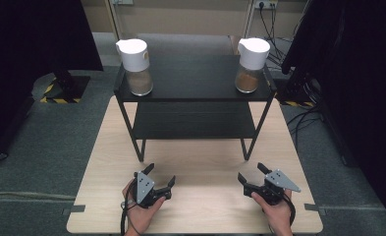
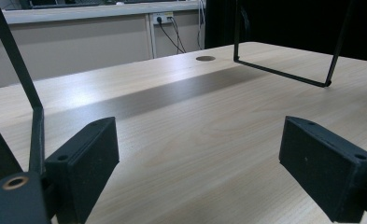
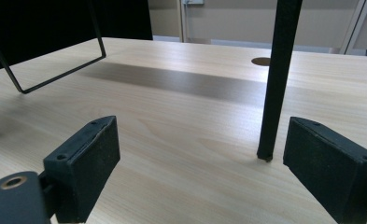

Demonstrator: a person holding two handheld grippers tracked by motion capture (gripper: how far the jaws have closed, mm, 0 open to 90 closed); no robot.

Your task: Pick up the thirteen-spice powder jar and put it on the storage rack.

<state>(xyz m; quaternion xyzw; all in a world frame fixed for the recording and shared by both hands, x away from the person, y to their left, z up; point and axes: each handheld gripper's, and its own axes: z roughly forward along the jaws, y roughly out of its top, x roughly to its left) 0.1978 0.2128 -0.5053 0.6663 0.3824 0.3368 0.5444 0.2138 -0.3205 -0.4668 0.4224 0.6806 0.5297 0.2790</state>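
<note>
Two grippers idle, jars up on shelf

I see left gripper [image 1: 159, 177] at lower left of frame and right gripper [image 1: 252, 171] at lower right, both w/ jaws apart, nothing between, low over table [image 1: 200, 206]. Left jar [image 1: 135, 60] and right jar [image 1: 251, 58] stand on black shelf [image 1: 193, 81], upper center, well apart from both.

On the black shelf [image 1: 195, 78], two jars [image 1: 139, 61] have white lids and brown contents. The table [image 1: 200, 206] under the shelf is pale wood. Both grippers [image 1: 158, 177] are black with grey plates.
</note>
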